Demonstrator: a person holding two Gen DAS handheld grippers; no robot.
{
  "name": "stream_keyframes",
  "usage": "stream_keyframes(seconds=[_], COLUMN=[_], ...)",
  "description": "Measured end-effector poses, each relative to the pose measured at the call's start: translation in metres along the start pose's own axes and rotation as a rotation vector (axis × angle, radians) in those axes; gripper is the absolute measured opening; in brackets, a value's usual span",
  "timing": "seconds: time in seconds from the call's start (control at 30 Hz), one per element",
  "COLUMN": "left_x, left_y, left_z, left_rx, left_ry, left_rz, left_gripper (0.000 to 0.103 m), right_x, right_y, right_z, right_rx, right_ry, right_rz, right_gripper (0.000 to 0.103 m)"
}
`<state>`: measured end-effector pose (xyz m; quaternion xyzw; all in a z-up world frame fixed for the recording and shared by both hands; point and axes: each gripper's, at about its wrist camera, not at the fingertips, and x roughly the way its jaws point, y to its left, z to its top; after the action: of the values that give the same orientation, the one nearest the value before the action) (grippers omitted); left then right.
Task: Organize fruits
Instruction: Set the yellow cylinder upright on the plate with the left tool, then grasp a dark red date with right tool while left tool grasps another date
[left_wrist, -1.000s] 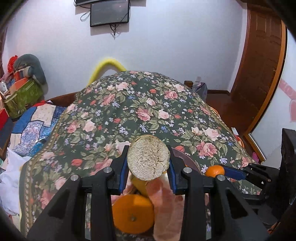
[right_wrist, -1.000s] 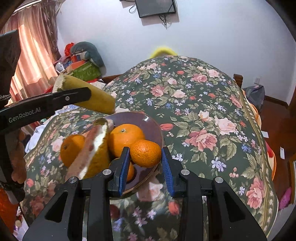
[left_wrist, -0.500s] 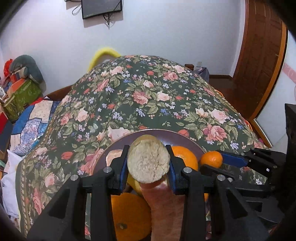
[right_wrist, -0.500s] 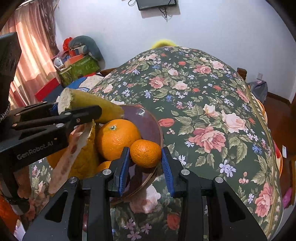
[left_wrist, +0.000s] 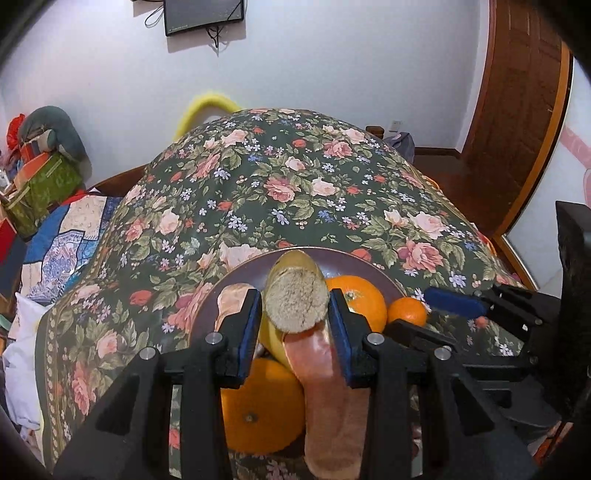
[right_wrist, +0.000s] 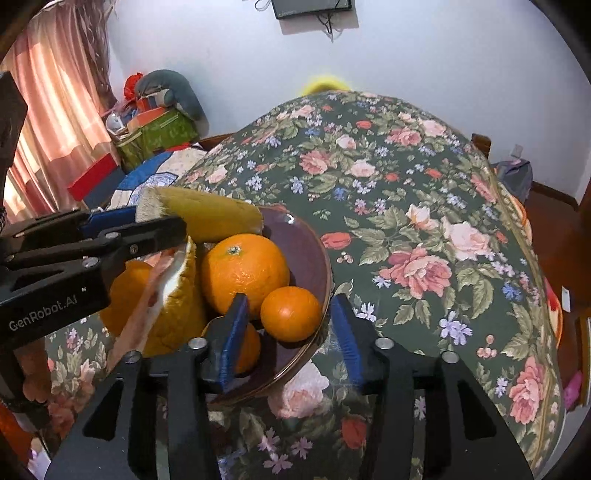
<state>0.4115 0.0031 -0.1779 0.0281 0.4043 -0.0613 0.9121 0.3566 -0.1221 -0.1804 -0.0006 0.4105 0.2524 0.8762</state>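
Right gripper (right_wrist: 288, 334) fingers opening off small mandarin (right_wrist: 291, 314), now resting in bowl (right_wrist: 314, 251) at 3 o'clock; left gripper (left_wrist: 295, 321) clamps soft peeled banana (left_wrist: 297, 304)—bruises easily, hold mid-length.

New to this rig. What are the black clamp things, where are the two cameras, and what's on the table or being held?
No robot here: a person holds a two-finger tool in each hand, with a fisheye camera on each looking along its fingers.

Left wrist view: the left gripper has its jaws shut on a yellow plush banana piece, held over a brown plate.

Right wrist view: the right gripper has its jaws opening around a small orange, which sits on the plate beside a bigger orange; the pads no longer press it. The left tool shows at that picture's left edge.

The plate rests on a floral tablecloth.
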Motion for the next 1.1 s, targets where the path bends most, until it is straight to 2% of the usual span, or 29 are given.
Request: stream_keyframes(seconds=[0.33, 0.47, 0.73, 0.9, 1.1], left_x=[-0.049, -0.074, -0.112, -0.124, -0.125], left_y=[0.0, -0.001, -0.008, -0.011, -0.02], left_z=[-0.012, -0.02, -0.038, -0.052, -0.068], left_rx=[-0.009, -0.011, -0.025, -0.049, -0.049], left_ry=[-0.03, -0.049, -0.07, -0.071, -0.035], left_rz=[0.004, 0.012, 0.006, -0.004, -0.017], left_gripper=[0.037, 0.046, 0.049, 0.059, 0.06], right_x=[-0.039, -0.06, -0.091, -0.101, -0.102], right_y=[0.015, 0.022, 0.032, 0.031, 0.032], right_z=[0.0, -0.004, -0.017, -0.026, -0.039], right_rx=[-0.016, -0.031, -0.064, -0.063, -0.083], right_ry=[-0.045, -0.065, -0.083, -0.083, -0.062], right_rz=[-0.018, -0.023, -0.051, -0.059, -0.073], right_gripper=[0.047, 0.047, 0.047, 0.047, 0.047])
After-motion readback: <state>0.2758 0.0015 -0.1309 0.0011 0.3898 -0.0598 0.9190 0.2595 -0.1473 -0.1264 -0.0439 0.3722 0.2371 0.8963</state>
